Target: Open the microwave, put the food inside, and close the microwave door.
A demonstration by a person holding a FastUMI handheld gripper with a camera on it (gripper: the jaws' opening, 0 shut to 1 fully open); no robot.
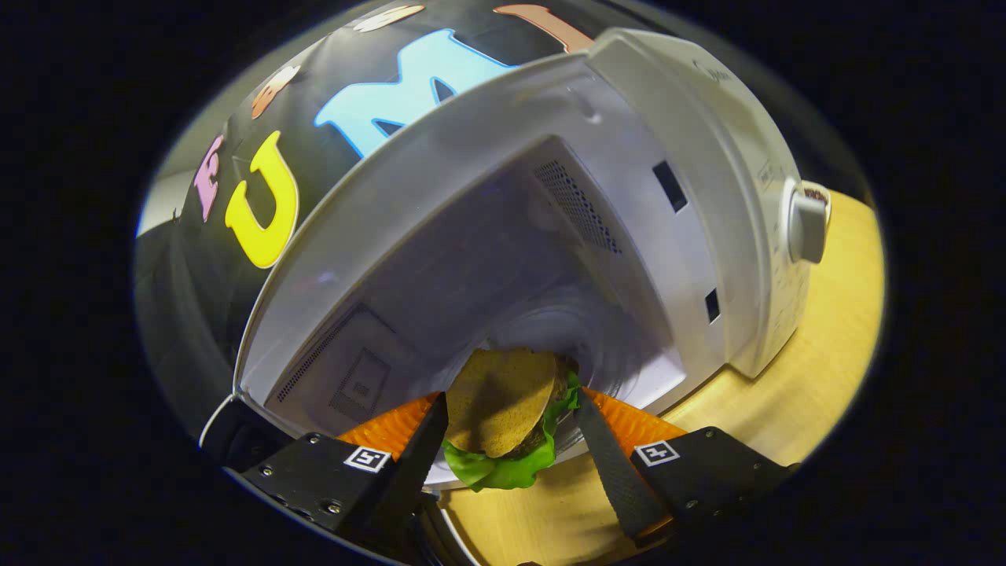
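A burger (503, 405) with a brown bun and green lettuce sits between my fingers, tilted, and my gripper (509, 402) is shut on it from both sides. It hangs at the mouth of the white microwave (707, 157), whose cavity (471, 267) stands open just ahead. Beyond the burger lies the glass turntable (605, 346) on the cavity floor. The burger's lower half is over the cavity's front sill and the table edge.
The microwave stands on a light wooden table (833, 346). Its round control knob (808, 226) sticks out of the panel right of the cavity. A dark edge of the opened door (224, 440) shows left of my left finger. Vent grilles line both side walls.
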